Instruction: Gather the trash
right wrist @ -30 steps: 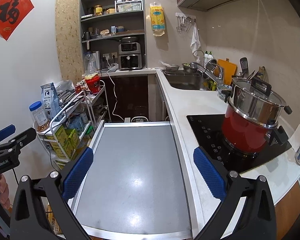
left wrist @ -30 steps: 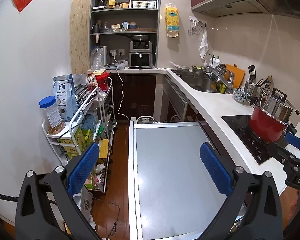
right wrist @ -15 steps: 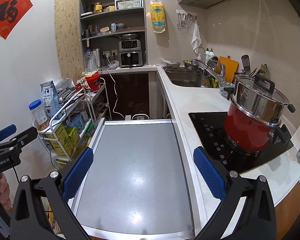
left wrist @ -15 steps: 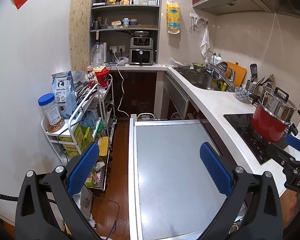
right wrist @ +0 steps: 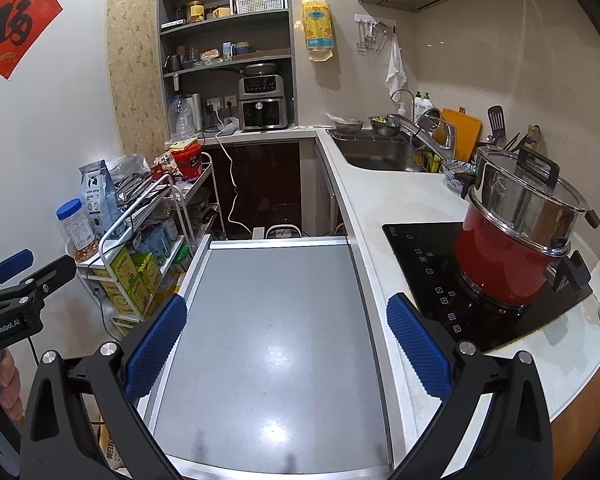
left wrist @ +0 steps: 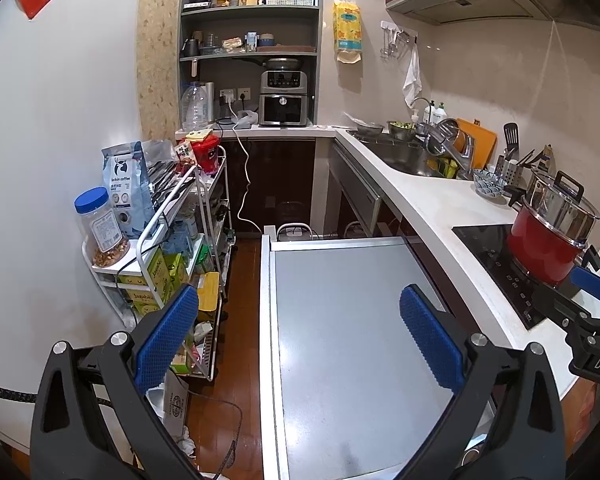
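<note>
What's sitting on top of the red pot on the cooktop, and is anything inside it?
A steel steamer insert with a black-handled lid sits on the red pot, which stands on the black cooktop. The closed lid and metal walls hide whatever is inside.

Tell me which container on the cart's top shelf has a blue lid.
The clear plastic jar at the cart's near end; the coffee bag and red tub lack one.

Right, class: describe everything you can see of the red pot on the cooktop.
The red pot stands upright on the black glass cooktop, at its far right side. Its body looks like glossy red enamel. A shiny steel tier sits on top, closed by a lid with a black loop handle; black side handles stick out. Nothing but the cooktop touches it, and both grippers are well clear.
</note>
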The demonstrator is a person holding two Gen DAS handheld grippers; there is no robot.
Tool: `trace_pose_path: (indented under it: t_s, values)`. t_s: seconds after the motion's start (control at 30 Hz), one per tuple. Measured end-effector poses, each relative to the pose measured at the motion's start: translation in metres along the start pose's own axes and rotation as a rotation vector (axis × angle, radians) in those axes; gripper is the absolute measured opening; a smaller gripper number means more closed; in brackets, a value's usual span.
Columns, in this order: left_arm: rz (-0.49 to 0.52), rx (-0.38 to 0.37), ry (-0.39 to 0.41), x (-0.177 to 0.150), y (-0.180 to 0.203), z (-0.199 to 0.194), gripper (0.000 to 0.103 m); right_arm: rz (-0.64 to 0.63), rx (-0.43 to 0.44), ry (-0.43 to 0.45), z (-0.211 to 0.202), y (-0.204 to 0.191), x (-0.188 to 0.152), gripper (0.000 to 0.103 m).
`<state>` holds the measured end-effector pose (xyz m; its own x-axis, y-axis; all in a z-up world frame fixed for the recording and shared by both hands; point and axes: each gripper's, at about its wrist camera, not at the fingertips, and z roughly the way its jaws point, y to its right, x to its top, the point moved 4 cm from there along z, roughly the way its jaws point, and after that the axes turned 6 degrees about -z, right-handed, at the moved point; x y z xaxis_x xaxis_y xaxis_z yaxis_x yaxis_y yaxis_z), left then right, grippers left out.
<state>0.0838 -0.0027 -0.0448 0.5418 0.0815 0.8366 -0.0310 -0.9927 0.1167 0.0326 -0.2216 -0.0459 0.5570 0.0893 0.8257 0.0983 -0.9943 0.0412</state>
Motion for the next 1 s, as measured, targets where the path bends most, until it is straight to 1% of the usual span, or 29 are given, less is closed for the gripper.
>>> trace_pose_path:
  t_s: [0.37,0.53,0.63,0.67,0.7,0.73,0.83,1.0]
  values:
    - [-0.012,-0.004,-0.006,0.0058,0.0001,0.0057,0.101,0.003,0.002,-0.002,0.0018,0.0003,0.0010,0.099]
    - [-0.018,-0.024,-0.011,0.0064,0.0019,0.0069,0.101,0.002,0.007,-0.007,0.0062,-0.0034,0.0036,0.099]
    - [-0.004,0.008,-0.004,0.0063,0.0029,0.0072,0.101,0.004,0.006,-0.007,0.0064,-0.0035,0.0040,0.099]
    - [0.001,0.033,0.000,0.0064,0.0025,0.0073,0.101,0.005,0.007,-0.007,0.0063,-0.0033,0.0040,0.099]
    - [0.008,0.083,0.014,0.0065,0.0015,0.0070,0.101,0.006,0.008,-0.008,0.0078,-0.0042,0.0047,0.099]
    - [0.012,0.101,0.022,0.0068,0.0011,0.0070,0.101,0.006,0.009,-0.009,0.0091,-0.0047,0.0048,0.099]
    - [0.001,0.080,0.012,0.0077,0.0012,0.0083,0.101,0.007,0.009,-0.010,0.0094,-0.0048,0.0049,0.099]
    - [-0.001,0.080,0.012,0.0080,0.0008,0.0089,0.101,0.006,0.009,-0.009,0.0092,-0.0037,0.0049,0.099]
